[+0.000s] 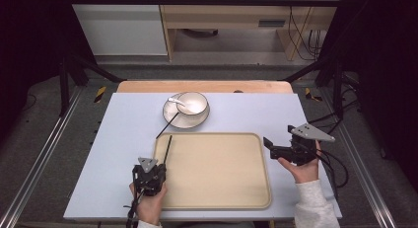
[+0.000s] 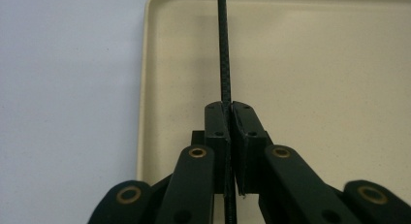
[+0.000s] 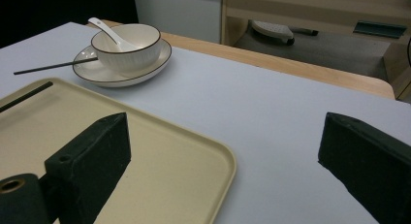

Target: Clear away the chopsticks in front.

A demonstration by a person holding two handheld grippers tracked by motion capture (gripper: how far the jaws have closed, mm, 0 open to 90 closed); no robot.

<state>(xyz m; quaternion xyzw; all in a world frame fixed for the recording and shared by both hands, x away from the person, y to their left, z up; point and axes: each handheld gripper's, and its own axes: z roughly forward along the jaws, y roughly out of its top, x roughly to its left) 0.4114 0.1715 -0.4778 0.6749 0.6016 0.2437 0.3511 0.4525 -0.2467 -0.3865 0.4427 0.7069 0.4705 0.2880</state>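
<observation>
I am seeing the beige plastic tray (image 1: 217, 173) lying at the middle of the bench (image 1: 123, 124), on my near side. Behind it the white ceramic bowl (image 1: 192, 102) is sitting on the white round saucer (image 1: 172, 117), with the white ceramic spoon (image 1: 176, 100) resting in the bowl. One thin black chopstick (image 1: 167, 125) is leaning on the saucer's left rim, its end reaching down onto the bench. A second thin black chopstick (image 1: 167, 148) is lying along the tray's left edge, clamped in my left gripper (image 1: 149, 174). My right gripper (image 1: 276, 148) is sitting just right of the tray.

I see the table (image 1: 123, 139) topped by a pale blue-grey sheet, wooden edge at the far side. Directly on it lie a beige tray (image 1: 217, 171), a saucer (image 1: 190, 121) beyond it, and one black chopstick (image 1: 166, 126) propped against the saucer's rim.
</observation>
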